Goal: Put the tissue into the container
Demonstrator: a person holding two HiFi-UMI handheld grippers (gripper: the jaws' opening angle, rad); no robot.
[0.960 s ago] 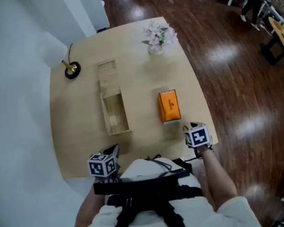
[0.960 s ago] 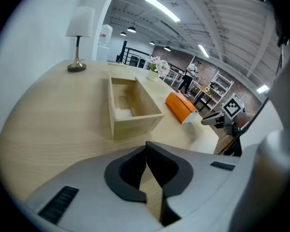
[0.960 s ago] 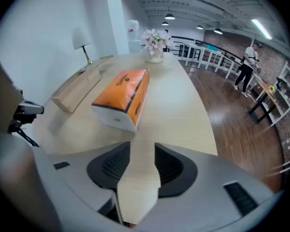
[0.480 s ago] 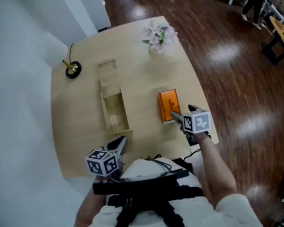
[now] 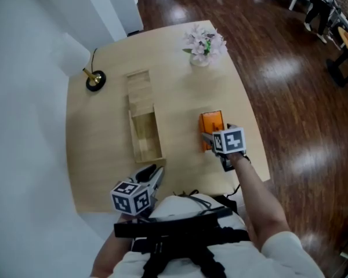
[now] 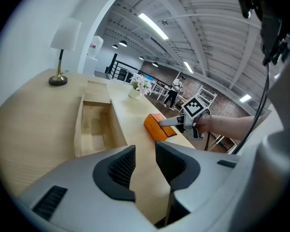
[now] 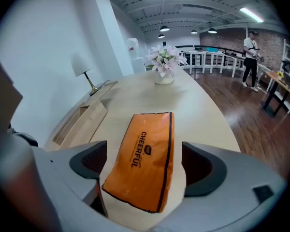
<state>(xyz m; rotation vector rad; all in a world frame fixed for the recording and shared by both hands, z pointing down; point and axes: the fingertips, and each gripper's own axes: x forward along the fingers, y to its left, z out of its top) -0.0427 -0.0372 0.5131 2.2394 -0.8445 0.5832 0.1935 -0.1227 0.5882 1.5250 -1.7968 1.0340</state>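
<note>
Head view, tissue: the orange, plastic-wrapped soft pack of tissue (image 5: 211, 122) lies flat on the pale wooden tabletop (image 5: 104, 132), well to the right of the long open light-wood box container (image 5: 144, 133).
Head view, right gripper (image 5: 207, 136): at the pack's near end.
Head view, left gripper (image 5: 154, 172): low by the tabletop's near edge, apart from the container.
Left gripper view, left gripper (image 6: 145, 159): its fingers are opening, with nothing between them; container (image 6: 79, 129) ahead, pack (image 6: 156, 126) to the right.
Right gripper view, right gripper (image 7: 143, 162): the fingers (image 7: 89, 161) are opening on either side of the pack (image 7: 150, 134), not visibly pressing it.
Handling: likely light, squashy, with slick film.
Hold: probably best taken across the narrow width, on the long sides near the middle, firmly enough that it does not slide.
</note>
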